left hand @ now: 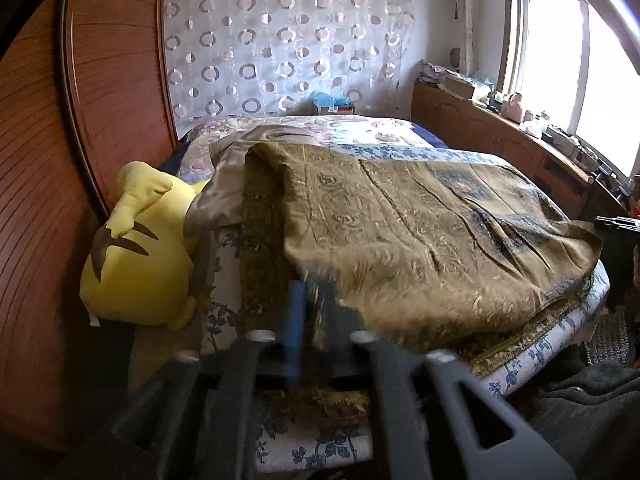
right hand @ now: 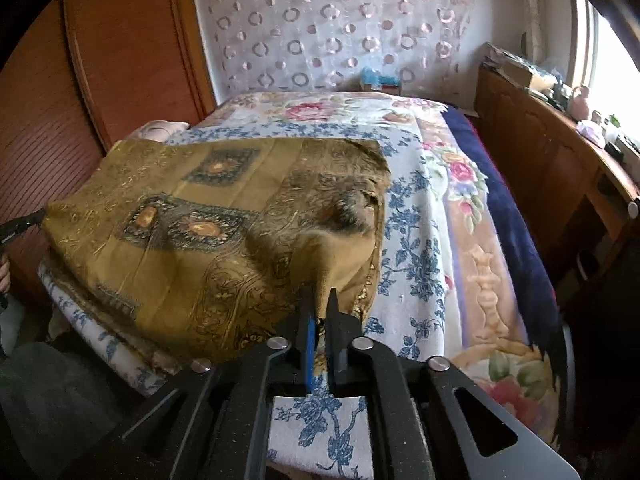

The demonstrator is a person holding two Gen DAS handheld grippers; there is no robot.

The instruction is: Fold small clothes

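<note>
Gold-brown patterned cloth (right hand: 208,240) is showing a woven brocade look with slight sheen; blue floral sheet (right hand: 416,248) is looking matt cotton. Plush yellow toy (left hand: 140,248) is reading soft, fuzzy. Wardrobe panel (left hand: 44,184) is showing ribbed, semi-gloss wood. Curtain (left hand: 280,40) is looking sheer.

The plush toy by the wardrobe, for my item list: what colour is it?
Yellow with dark brown markings, best seen in the left wrist view.
</note>
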